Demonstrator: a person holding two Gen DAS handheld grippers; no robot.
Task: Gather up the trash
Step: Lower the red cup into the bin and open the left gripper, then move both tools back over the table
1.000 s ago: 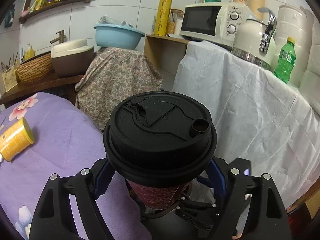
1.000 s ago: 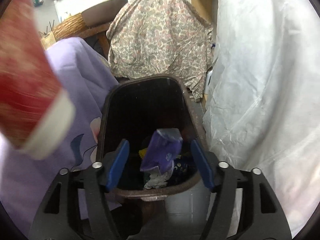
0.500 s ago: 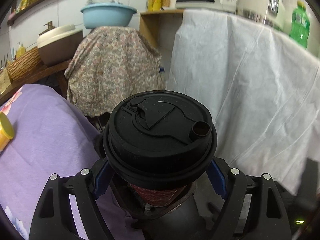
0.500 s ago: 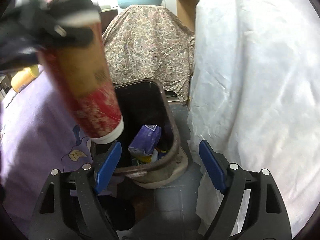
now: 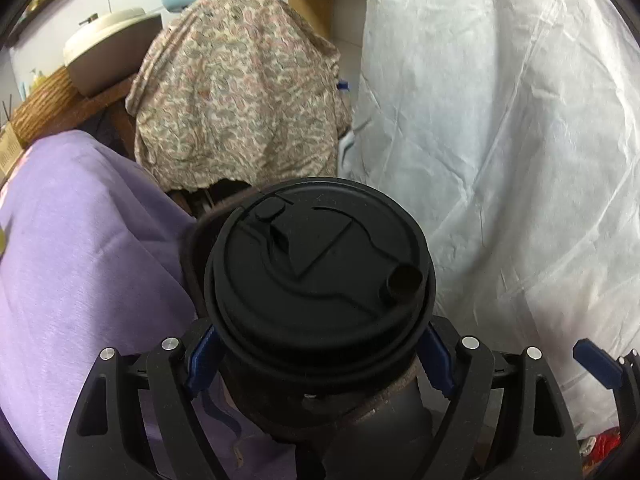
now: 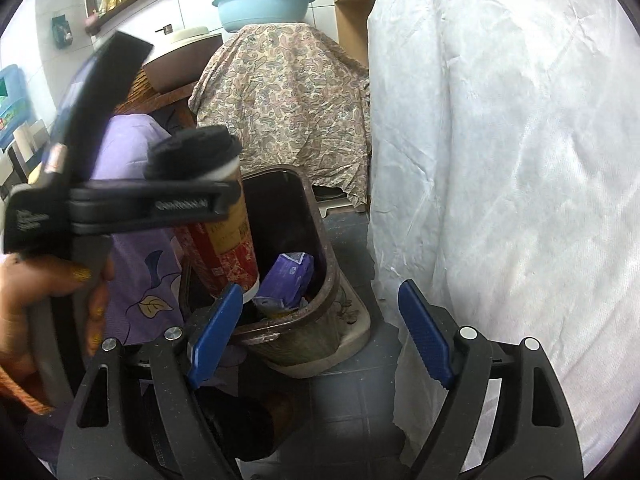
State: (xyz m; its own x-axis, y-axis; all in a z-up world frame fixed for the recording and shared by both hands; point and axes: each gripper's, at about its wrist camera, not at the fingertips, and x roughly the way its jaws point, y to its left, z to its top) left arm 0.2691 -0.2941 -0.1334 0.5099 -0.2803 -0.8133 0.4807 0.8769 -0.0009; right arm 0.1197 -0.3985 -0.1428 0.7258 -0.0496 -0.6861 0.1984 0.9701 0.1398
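My left gripper (image 5: pixel 318 354) is shut on a red paper coffee cup with a black lid (image 5: pixel 320 268). In the right wrist view the cup (image 6: pixel 226 240) hangs upright with its base inside the mouth of the brown trash bin (image 6: pixel 316 240), and the left gripper (image 6: pixel 152 204) clamps it just under the lid. A purple wrapper (image 6: pixel 290 276) lies in the bin. My right gripper (image 6: pixel 320 332) is open and empty, just in front of the bin's near rim. The bin rim (image 5: pixel 192 248) peeks out behind the lid in the left wrist view.
A purple tablecloth (image 5: pixel 80 260) hangs at the left of the bin. A white sheet (image 6: pixel 500 160) drapes the counter at the right. A paisley-covered object (image 6: pixel 288 96) stands behind the bin, with a blue basin (image 6: pixel 264 2) on top. Grey floor tiles (image 6: pixel 348 412) lie below.
My left gripper has lowered the cup from above the table edge down into the bin's mouth. My right gripper has drawn back from the bin and stayed open.
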